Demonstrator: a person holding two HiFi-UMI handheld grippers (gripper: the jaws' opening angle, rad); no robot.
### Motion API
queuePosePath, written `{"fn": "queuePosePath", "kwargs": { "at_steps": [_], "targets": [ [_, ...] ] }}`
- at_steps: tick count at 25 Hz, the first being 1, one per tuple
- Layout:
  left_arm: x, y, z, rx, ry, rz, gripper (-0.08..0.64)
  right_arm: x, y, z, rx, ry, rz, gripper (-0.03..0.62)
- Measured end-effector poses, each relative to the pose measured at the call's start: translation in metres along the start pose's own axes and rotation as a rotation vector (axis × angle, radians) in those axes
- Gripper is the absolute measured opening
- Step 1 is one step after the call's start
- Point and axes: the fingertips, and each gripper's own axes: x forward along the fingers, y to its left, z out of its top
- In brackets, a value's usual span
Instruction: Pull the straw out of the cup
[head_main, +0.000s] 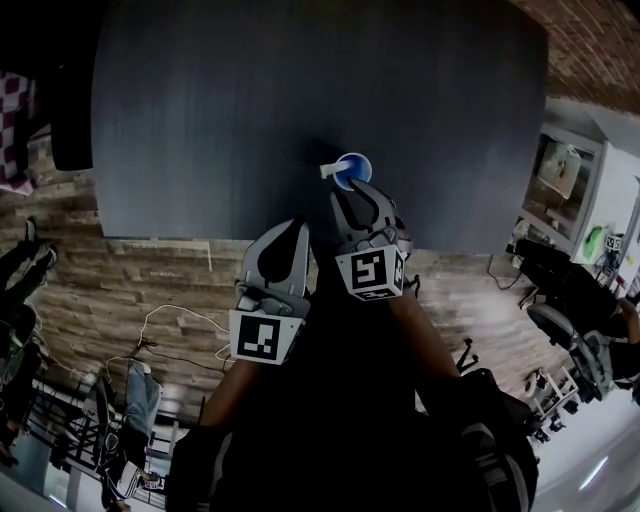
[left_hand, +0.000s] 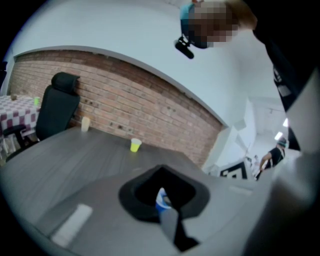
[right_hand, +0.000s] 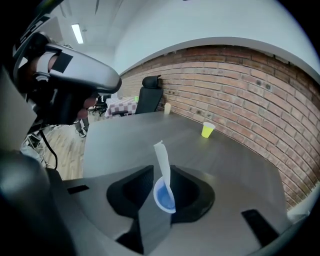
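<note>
A small blue cup (head_main: 355, 167) stands on the dark grey table (head_main: 250, 110) near its front edge, and a white straw (head_main: 329, 170) leans out of it to the left. In the right gripper view the straw (right_hand: 161, 160) rises out of the cup (right_hand: 164, 197) between the two black pads. My right gripper (head_main: 352, 193) is at the cup, shut on the straw (right_hand: 162, 181). My left gripper (head_main: 293, 230) hangs shut and empty at the table's edge, left of the cup and short of it. In its own view, the cup (left_hand: 161, 200) peeks past its tips (left_hand: 162, 192).
A yellow cup (right_hand: 207, 129) (left_hand: 135, 145) and a pale small cup (left_hand: 85, 123) stand far across the table by the brick wall. A black office chair (left_hand: 57, 105) is at the table's far end. Chairs and cables lie on the wood floor (head_main: 150, 290) below.
</note>
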Motion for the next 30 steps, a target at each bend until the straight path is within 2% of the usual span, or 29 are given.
{"fn": "queuePosePath", "kwargs": {
  "at_steps": [14, 30],
  "targets": [
    [-0.002, 0.013, -0.006, -0.006, 0.020, 0.023, 0.005, 0.021, -0.001, -0.007, -0.081, 0.042, -0.004, 0.077],
    [0.000, 0.016, -0.009, -0.020, 0.025, 0.029, 0.005, 0.034, -0.005, -0.007, -0.120, 0.062, 0.001, 0.077]
  ]
}}
